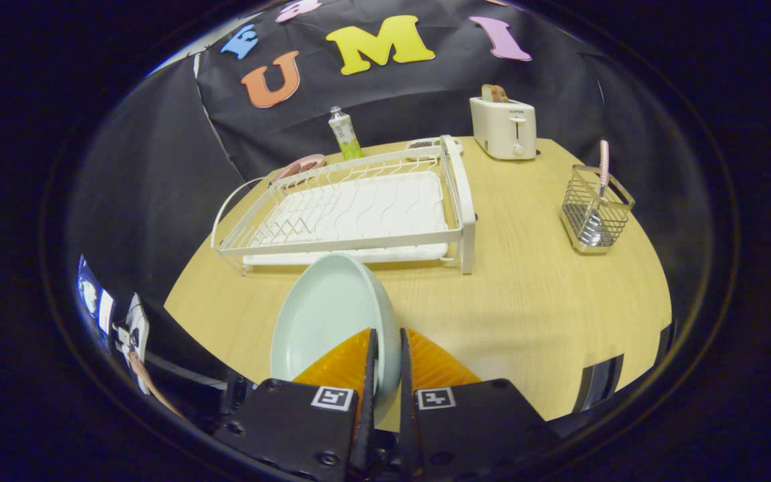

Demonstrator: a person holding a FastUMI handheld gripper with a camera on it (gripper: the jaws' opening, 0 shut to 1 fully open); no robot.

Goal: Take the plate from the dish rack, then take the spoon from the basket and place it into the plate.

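So the gripper (385, 348) fingers are clamping the pale green plate (328, 314) by its rim, already clear of the dish rack (352, 214). Spoon (601, 175) is sitting in the wire basket (593, 211) across the bench (526, 301), not yet fetched.

The tool (386, 355) points forward and slightly down, its two fingers (368, 361) closed to a narrow gap.

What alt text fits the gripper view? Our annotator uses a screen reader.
The hand-held gripper is shut on the rim of a pale plate, held on edge over a wooden table. Beyond stand a white dish rack, a toaster and a wire basket holding a spoon.
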